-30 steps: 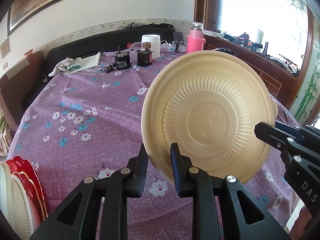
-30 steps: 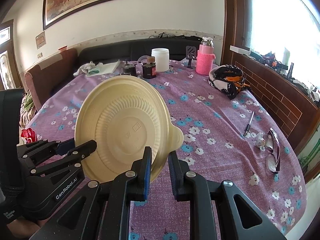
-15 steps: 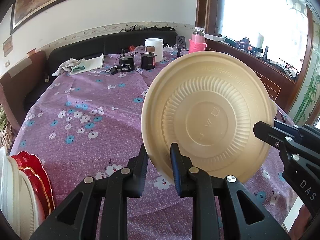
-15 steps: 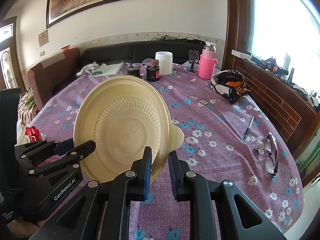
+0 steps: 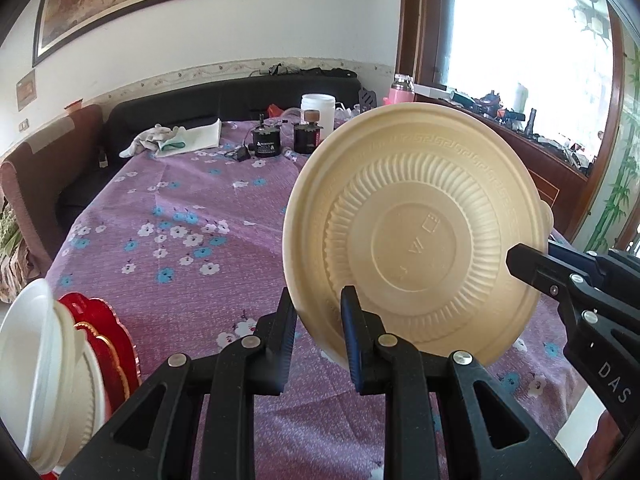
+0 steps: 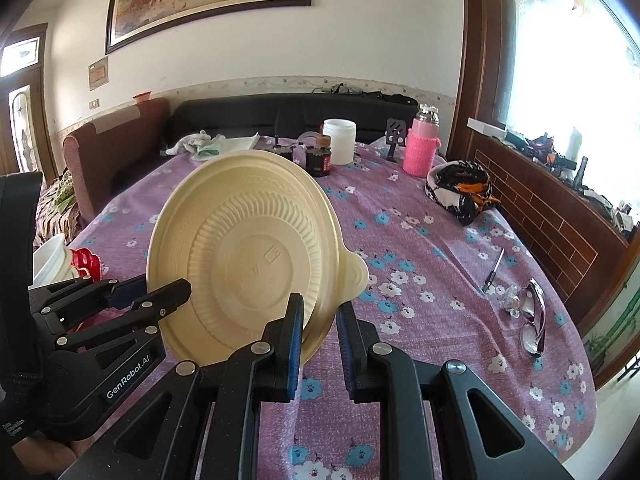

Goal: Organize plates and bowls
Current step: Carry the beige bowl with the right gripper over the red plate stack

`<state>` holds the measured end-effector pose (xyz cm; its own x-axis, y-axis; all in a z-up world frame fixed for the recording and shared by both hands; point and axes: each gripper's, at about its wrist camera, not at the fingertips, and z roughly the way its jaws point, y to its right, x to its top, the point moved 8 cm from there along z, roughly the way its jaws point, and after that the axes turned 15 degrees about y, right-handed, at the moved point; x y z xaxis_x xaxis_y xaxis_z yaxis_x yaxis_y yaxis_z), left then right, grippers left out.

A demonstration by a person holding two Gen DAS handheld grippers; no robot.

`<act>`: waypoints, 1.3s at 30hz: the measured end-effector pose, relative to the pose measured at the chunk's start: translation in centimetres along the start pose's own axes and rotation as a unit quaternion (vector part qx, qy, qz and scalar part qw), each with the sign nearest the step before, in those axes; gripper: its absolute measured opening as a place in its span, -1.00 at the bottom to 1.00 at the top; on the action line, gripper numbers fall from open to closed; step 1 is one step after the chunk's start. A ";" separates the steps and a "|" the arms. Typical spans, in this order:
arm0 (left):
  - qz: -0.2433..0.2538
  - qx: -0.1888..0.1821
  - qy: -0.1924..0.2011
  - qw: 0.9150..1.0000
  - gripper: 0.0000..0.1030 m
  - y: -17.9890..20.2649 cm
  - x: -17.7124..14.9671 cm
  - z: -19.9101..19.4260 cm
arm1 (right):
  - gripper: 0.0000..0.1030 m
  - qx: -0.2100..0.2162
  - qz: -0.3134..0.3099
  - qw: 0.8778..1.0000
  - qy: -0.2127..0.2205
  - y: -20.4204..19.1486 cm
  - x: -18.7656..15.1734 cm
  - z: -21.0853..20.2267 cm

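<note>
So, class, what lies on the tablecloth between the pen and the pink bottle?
A bundled black, white and orange cloth lies between pen and pink bottle; the right wrist view shows it.

You see a cream bowl (image 5: 416,232) with ribbed rings and a key-pattern rim, a purple tablecloth (image 5: 180,216) strewn with white and blue flowers, gold-edged red plates (image 5: 106,344), white bowls (image 5: 36,376), and a pink flask (image 6: 420,152).

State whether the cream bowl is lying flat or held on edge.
On edge: the cream bowl stands above the table, ribbed underside toward both cameras, rim between each tool's fingers.
</note>
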<state>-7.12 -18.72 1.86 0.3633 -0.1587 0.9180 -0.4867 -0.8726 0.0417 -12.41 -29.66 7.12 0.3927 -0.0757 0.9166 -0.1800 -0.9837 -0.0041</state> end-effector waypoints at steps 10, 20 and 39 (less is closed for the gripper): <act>-0.006 0.011 0.035 0.999 -0.58 -0.8 1.3 -4.7 | -0.63 0.018 -0.011 1.000 0.024 -1.5 1.6 -3.5; -0.020 0.047 0.041 0.998 -0.55 -4.5 1.6 -9.5 | -0.63 0.108 0.012 0.994 -0.004 -5.3 3.1 -4.6; -0.116 0.178 0.046 0.976 -0.47 -21.5 0.1 -17.3 | -0.62 0.300 0.026 0.943 -0.139 -24.0 5.5 -1.4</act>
<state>-10.37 8.05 7.90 0.3495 0.0902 0.9326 -0.0876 -0.9878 0.1284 -7.18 -6.21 12.87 0.6342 -0.0839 0.7686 0.3053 -0.8861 -0.3487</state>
